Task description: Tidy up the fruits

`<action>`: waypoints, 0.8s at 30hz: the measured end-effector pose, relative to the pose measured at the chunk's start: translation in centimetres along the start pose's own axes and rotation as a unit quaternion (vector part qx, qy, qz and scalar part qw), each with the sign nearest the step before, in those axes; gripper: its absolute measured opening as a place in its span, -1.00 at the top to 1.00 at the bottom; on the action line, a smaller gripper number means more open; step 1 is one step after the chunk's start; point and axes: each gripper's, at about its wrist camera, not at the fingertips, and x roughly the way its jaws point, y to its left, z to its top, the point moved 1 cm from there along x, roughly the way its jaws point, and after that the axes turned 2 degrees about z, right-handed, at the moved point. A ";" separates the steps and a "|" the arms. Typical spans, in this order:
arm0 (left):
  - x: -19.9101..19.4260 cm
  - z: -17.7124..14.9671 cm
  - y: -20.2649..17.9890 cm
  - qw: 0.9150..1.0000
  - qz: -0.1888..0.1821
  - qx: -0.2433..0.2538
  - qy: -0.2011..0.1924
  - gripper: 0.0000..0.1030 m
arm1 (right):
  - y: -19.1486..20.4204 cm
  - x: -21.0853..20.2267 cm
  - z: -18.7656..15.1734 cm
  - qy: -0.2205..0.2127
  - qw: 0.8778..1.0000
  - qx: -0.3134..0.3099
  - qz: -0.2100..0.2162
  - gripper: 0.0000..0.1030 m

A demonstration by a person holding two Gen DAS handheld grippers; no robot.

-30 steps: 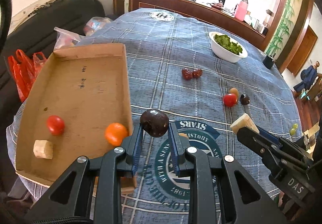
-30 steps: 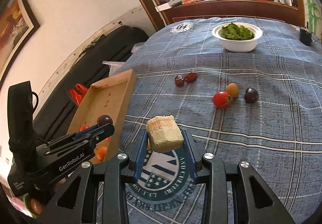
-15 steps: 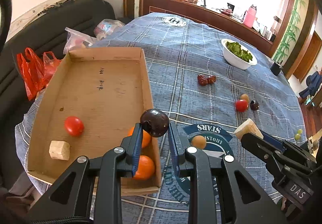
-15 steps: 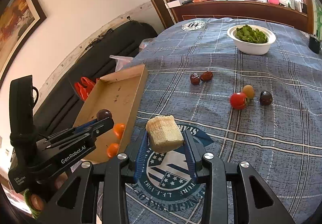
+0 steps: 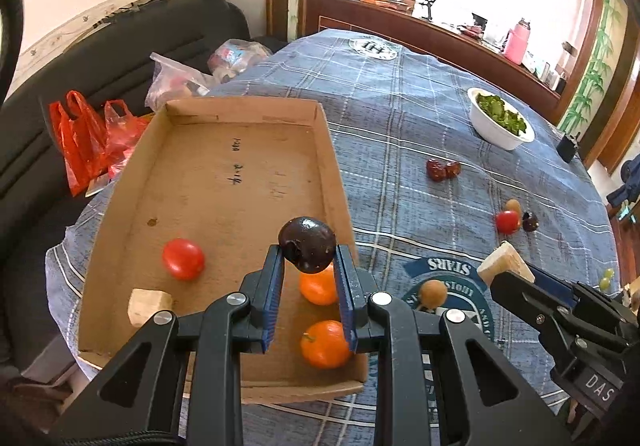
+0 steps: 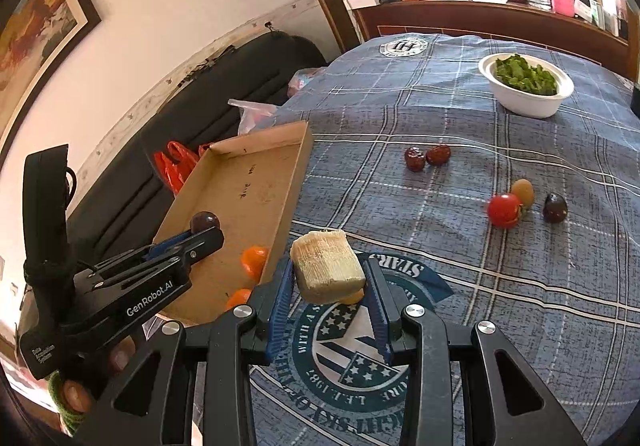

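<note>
My left gripper [image 5: 308,260] is shut on a dark purple plum [image 5: 307,244] and holds it above the right part of the cardboard tray [image 5: 224,181]. The tray holds a red tomato [image 5: 183,259], two oranges [image 5: 325,344] and a pale chunk [image 5: 149,305]. My right gripper [image 6: 329,278] is shut on a beige sugarcane piece [image 6: 327,270] above the tablecloth, just right of the tray [image 6: 256,181]. Loose on the cloth lie two red dates [image 6: 426,157], a tomato [image 6: 504,209], a tan fruit [image 6: 523,193] and a dark plum [image 6: 555,207].
A white bowl of greens [image 6: 526,85] stands at the far side. A small tan fruit [image 5: 433,293] lies on the round emblem. Green grapes [image 5: 607,278] sit near the right edge. Red plastic bags [image 5: 88,141] and a dark sofa lie left of the table.
My left gripper has moved left with the plum, from beside the tray's right wall to above its inside. My right gripper with the sugarcane piece has drifted left toward the tray.
</note>
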 end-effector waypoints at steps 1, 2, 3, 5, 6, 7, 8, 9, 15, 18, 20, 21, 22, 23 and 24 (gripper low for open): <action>0.0 0.0 0.2 1.000 0.005 0.000 -0.001 0.56 | 0.2 0.2 0.0 0.001 1.000 -0.001 0.001 0.30; 0.1 0.0 0.3 1.000 0.008 0.001 -0.002 0.56 | 0.3 0.3 0.0 0.003 1.000 -0.002 0.001 0.31; 0.1 0.1 0.4 1.000 0.010 0.000 -0.003 0.56 | 0.4 0.5 0.0 0.004 1.000 -0.003 0.002 0.31; 0.2 0.1 0.6 1.000 0.015 -0.001 -0.004 0.56 | 0.7 0.7 0.1 0.007 1.000 -0.005 0.003 0.31; 0.2 0.1 0.7 1.000 0.018 -0.001 -0.005 0.56 | 0.8 0.9 0.1 0.008 1.000 -0.007 0.004 0.31; 0.2 0.1 0.9 1.000 0.023 -0.002 -0.006 0.56 | 0.8 1.0 0.1 0.009 1.000 -0.008 0.004 0.31; 0.3 0.1 1.0 1.000 0.025 -0.003 -0.006 0.56 | 0.9 1.1 0.1 0.010 1.000 -0.008 0.005 0.31; 0.3 0.1 1.1 1.000 0.027 -0.003 -0.006 0.56 | 1.0 1.2 0.1 0.010 1.000 -0.009 0.005 0.31; 0.7 0.3 2.0 0.999 0.040 -0.008 -0.005 0.56 | 1.3 1.9 0.1 0.016 1.000 -0.014 0.008 0.31; 1.0 0.5 2.7 0.999 0.039 -0.013 -0.001 0.56 | 1.6 2.4 0.2 0.022 1.000 -0.016 0.010 0.31; 1.2 0.8 3.2 0.999 0.045 -0.015 0.000 0.56 | 1.9 2.9 0.2 0.026 0.999 -0.020 0.014 0.31; 1.3 1.1 3.6 0.999 0.052 -0.016 -0.001 0.56 | 2.1 3.1 0.3 0.028 0.999 -0.023 0.015 0.31; 1.4 1.3 3.8 0.998 0.054 -0.017 -0.002 0.56 | 2.4 3.5 0.4 0.031 0.999 -0.026 0.017 0.31; 1.5 1.8 4.3 0.998 0.055 -0.019 -0.002 0.56 | 2.7 3.7 0.4 0.032 0.999 -0.029 0.019 0.31; 1.7 2.0 4.5 0.998 0.054 -0.021 0.000 0.56 | 3.1 4.1 0.6 0.035 0.999 -0.033 0.022 0.31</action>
